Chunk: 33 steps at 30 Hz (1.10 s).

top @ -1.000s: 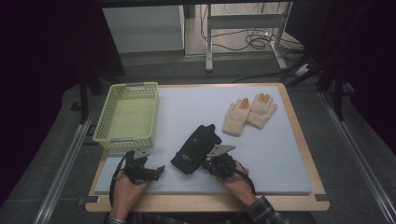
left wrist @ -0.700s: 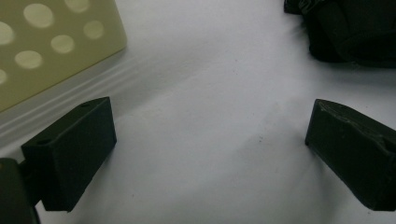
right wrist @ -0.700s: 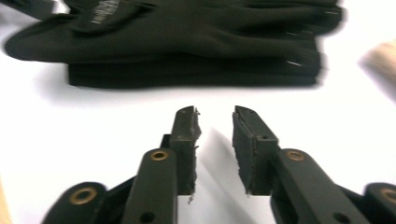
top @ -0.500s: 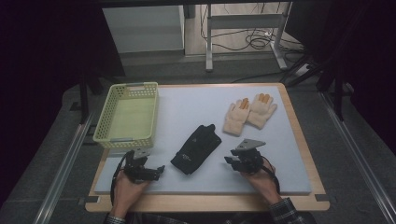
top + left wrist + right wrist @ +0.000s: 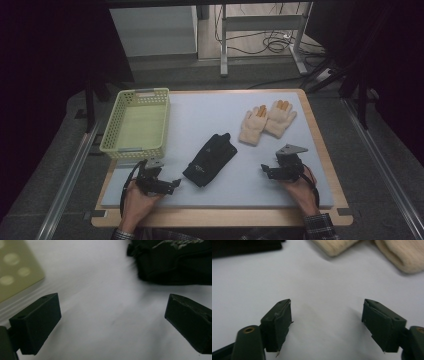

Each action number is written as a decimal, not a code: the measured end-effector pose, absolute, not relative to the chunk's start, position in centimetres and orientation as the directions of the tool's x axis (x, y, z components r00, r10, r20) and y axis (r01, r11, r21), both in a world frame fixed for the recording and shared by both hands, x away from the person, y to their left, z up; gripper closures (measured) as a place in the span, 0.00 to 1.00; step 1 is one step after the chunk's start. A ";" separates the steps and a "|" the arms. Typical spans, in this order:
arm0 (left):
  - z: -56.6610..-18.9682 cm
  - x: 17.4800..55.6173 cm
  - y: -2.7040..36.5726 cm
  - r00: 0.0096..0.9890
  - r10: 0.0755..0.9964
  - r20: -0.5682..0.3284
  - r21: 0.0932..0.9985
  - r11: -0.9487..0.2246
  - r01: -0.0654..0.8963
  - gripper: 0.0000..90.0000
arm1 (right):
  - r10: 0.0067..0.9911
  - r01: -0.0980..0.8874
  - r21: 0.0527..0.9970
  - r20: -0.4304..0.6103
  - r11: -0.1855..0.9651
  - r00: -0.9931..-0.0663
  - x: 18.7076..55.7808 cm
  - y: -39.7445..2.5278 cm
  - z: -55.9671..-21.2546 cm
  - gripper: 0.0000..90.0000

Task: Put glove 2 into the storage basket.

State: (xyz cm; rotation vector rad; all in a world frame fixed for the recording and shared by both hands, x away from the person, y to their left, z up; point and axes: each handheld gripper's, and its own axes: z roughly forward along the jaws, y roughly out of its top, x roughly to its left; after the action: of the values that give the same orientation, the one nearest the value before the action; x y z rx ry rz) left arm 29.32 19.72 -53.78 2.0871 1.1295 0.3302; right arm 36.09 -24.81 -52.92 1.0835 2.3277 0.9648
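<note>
The pale yellow-green perforated plastic basket [image 5: 136,124] was parked at the left edge of the light grey table mat [image 5: 200,112], empty as far as could be seen, probably as the drop-off bin. The left gripper [image 5: 172,184] was held low at the near left, jaws spread wide and nothing between them, pointed toward the flat black fabric glove [image 5: 210,158] lying mid-mat just to its right; a pick from the cuff end looked intended. The pair of cream knitted gloves with orange fingertips [image 5: 267,120] was laid side by side, touching, at the far right. The right gripper [image 5: 263,170] was held near the front right, jaws also apart and empty, well short of both.

Black glove was cropped and blurred in the left gripper view [image 5: 175,261]; whether one glove or a stacked pair could not be told. Cream cuffs were cut off in the right gripper view [image 5: 402,256].
</note>
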 end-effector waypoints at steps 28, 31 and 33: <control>-50.3 34.7 8.6 0.717 0.693 -0.079 0.667 -0.497 0.554 0.00 | 0.788 0.516 0.731 -0.050 0.448 -0.613 36.3 -25.0 -53.2 0.20; -50.9 34.9 7.9 0.702 0.712 -0.029 0.647 -0.522 0.556 0.00 | 0.788 0.516 0.731 -0.050 0.448 -0.613 36.3 -25.0 -53.2 0.20; -51.2 35.1 7.8 0.696 0.718 -0.021 0.640 -0.525 0.561 0.00 | 0.788 0.516 0.731 -0.050 0.448 -0.613 36.3 -25.0 -53.2 0.20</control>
State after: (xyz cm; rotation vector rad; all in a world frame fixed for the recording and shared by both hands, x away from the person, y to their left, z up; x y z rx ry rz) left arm 35.07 7.79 -51.19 2.2748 0.9738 0.3253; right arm 36.26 -25.03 -53.20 1.1031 2.3199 0.9754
